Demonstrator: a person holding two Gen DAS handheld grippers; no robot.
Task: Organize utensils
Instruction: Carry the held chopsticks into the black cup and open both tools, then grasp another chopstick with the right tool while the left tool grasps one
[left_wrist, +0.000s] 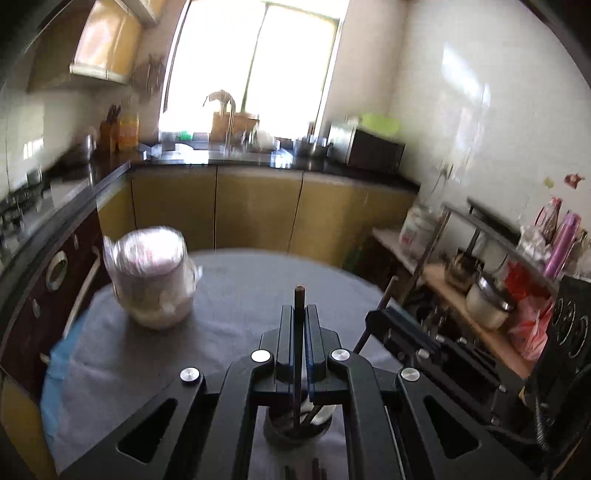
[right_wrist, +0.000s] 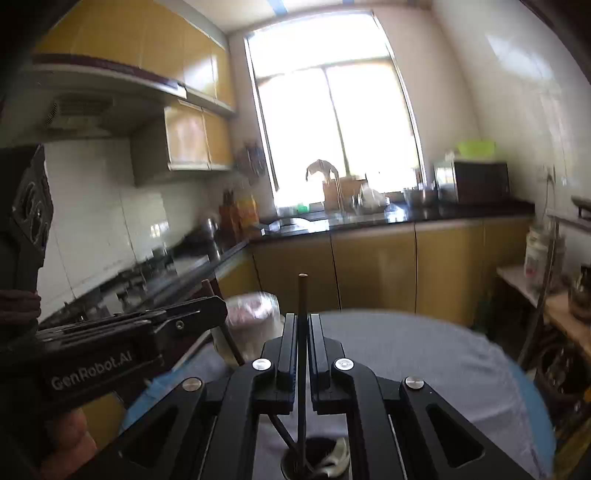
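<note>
Each hand-held gripper, left (left_wrist: 300, 314) and right (right_wrist: 303, 321), is clamped on one chopstick (left_wrist: 298, 332) (right_wrist: 303, 332) above the cup (left_wrist: 295, 430). Judging by this, several utensils already stand inside; these two remain.

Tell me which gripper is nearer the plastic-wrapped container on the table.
Left. The left gripper sits just right of the wrapped container, on the table. The right gripper is farther off, beyond the left one.

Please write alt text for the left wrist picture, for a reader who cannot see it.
The left tool is shut on a thin dark chopstick above a dark cup of utensils on a grey-covered round table. A wrapped jar stands to the left; the right tool, also gripping a stick, is at the right.
</note>
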